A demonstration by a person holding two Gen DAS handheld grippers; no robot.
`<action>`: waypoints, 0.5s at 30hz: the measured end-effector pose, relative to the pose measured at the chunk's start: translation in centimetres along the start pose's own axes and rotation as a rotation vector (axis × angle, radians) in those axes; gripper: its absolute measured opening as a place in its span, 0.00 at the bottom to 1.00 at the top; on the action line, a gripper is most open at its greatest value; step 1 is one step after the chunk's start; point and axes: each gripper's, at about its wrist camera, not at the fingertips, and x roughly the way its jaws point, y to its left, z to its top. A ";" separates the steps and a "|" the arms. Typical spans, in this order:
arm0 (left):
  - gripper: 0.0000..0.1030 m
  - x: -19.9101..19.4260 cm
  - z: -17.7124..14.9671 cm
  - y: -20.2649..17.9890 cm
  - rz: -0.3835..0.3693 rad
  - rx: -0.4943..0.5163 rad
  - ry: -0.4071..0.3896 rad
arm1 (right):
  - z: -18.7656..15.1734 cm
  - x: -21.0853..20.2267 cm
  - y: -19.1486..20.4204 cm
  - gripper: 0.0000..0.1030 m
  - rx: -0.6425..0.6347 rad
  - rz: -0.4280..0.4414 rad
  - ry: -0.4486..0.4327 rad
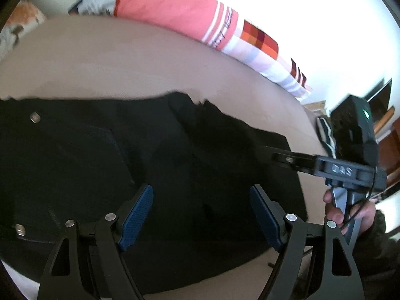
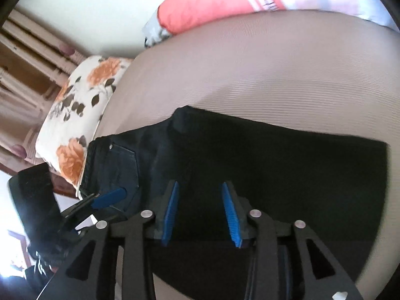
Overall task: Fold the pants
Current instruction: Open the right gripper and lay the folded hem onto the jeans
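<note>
Dark pants (image 1: 125,165) lie folded on a beige bed sheet (image 1: 120,60); they also show in the right wrist view (image 2: 275,170). Their waistband with rivets and a back pocket (image 2: 120,165) is at the left. My left gripper (image 1: 201,215) hovers open just above the waist end, blue pads apart, holding nothing. My right gripper (image 2: 201,212) is open above the leg part, empty. The right gripper also shows from the side in the left wrist view (image 1: 287,158), and the left gripper in the right wrist view (image 2: 110,197).
A pink and striped pillow (image 1: 180,10) lies along the far side of the bed. A floral pillow (image 2: 75,115) sits past the waistband end. Furniture (image 1: 385,125) stands beyond the bed's right edge.
</note>
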 end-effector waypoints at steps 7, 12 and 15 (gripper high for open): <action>0.67 3.4 0.5 0.9 -0.059 -0.115 0.142 | -2.6 -2.6 -3.1 0.38 0.108 -0.019 -0.045; 0.67 4.3 0.8 0.7 -0.098 -0.134 0.170 | -3.9 -3.3 -5.0 0.38 0.183 0.003 -0.063; 0.65 4.6 0.9 0.4 -0.129 -0.143 0.198 | -4.3 -3.4 -5.6 0.38 0.206 0.014 -0.064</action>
